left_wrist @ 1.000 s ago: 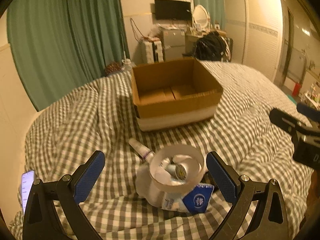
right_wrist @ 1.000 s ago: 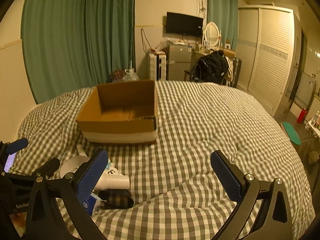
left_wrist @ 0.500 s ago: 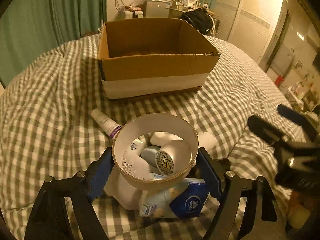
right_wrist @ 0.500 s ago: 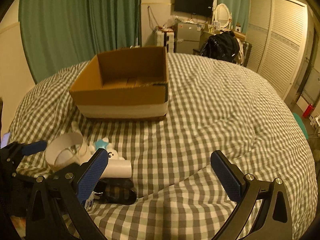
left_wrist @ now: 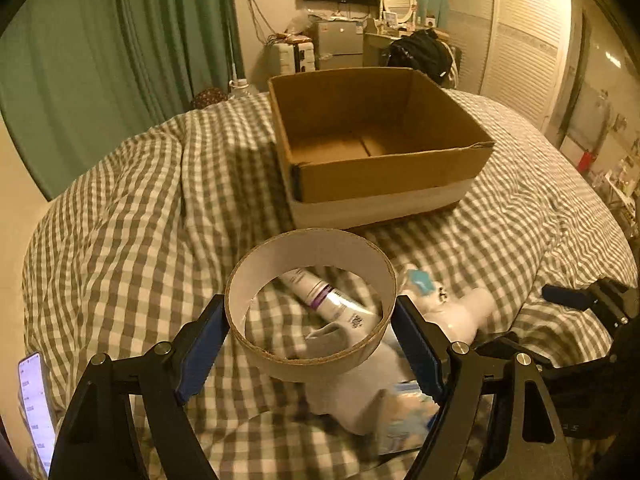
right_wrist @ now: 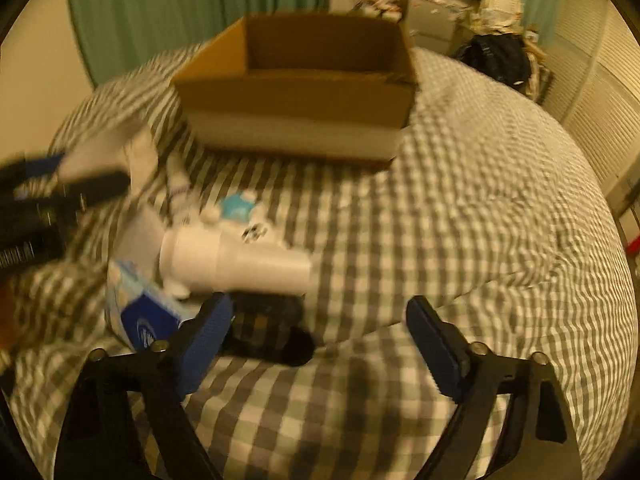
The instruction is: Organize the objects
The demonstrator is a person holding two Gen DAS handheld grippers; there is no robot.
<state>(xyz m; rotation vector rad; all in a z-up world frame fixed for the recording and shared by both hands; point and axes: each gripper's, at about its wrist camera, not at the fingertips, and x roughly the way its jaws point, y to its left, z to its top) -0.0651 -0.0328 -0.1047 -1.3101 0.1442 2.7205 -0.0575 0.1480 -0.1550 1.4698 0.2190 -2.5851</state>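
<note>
1. Now the left claw (left_wrist: 312, 332) grips the white cardboard ring (left_wrist: 310, 304), lifted clear of the pile it sat on half a second ago; pickup looks done.
2. Ahead, the open cardboard box (left_wrist: 380, 152) waits on the bed (left_wrist: 120, 216).
3. Meanwhile the right claw (right_wrist: 320, 340) hovers wide open, holding nothing, near the white bottle (right_wrist: 236, 264).

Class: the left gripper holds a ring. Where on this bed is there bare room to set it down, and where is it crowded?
Free: inside the box, and the bare quilt right of the pile. Crowded: below the ring held by the left gripper, where the tube and bottle lie.
</note>
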